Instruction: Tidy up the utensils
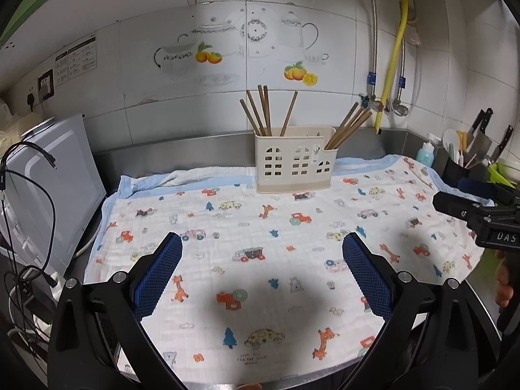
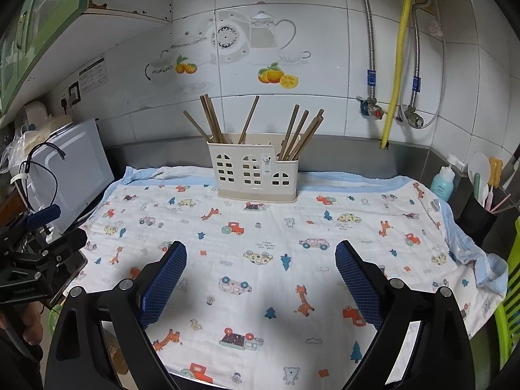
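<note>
A cream plastic utensil holder (image 1: 294,165) (image 2: 255,172) stands at the far edge of a printed cloth (image 1: 276,227) (image 2: 276,227). Several brown chopsticks (image 1: 260,110) (image 2: 211,120) stand in its left part and several more (image 1: 349,126) (image 2: 302,133) in its right part. My left gripper (image 1: 262,243) is open and empty above the cloth. My right gripper (image 2: 261,252) is open and empty above the cloth too. Each gripper's body shows at the edge of the other's view.
A white appliance (image 1: 52,188) with cables stands at the left. At the right are a blue bottle (image 2: 443,182), a black holder of spoons (image 2: 477,217), knives (image 1: 481,136) and a green rack (image 2: 510,308). The tiled wall with pipes (image 2: 395,58) is behind.
</note>
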Tool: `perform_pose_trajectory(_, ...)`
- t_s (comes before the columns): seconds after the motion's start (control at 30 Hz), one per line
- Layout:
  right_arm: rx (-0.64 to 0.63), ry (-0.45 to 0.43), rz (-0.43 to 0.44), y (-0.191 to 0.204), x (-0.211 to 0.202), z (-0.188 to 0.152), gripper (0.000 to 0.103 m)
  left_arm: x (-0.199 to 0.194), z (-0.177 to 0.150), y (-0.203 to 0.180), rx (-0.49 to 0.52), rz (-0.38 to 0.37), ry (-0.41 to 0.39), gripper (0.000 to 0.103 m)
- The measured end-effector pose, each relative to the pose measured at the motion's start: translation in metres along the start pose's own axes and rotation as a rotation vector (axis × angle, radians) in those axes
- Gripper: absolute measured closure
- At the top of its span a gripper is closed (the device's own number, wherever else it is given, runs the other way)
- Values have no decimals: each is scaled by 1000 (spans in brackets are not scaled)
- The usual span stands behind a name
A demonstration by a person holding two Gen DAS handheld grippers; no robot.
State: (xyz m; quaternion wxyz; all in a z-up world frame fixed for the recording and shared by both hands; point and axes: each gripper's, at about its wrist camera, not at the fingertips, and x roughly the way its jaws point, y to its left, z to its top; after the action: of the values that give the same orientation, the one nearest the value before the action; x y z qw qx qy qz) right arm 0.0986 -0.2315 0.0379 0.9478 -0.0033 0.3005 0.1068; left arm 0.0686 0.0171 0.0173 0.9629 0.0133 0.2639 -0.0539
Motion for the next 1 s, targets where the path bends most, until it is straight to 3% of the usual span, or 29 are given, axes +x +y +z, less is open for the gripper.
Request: perform_pose_trajectory(1.0, 7, 20, -5, -3, -5, -15, 13, -1, -7, -5, -1, -4, 24, 5)
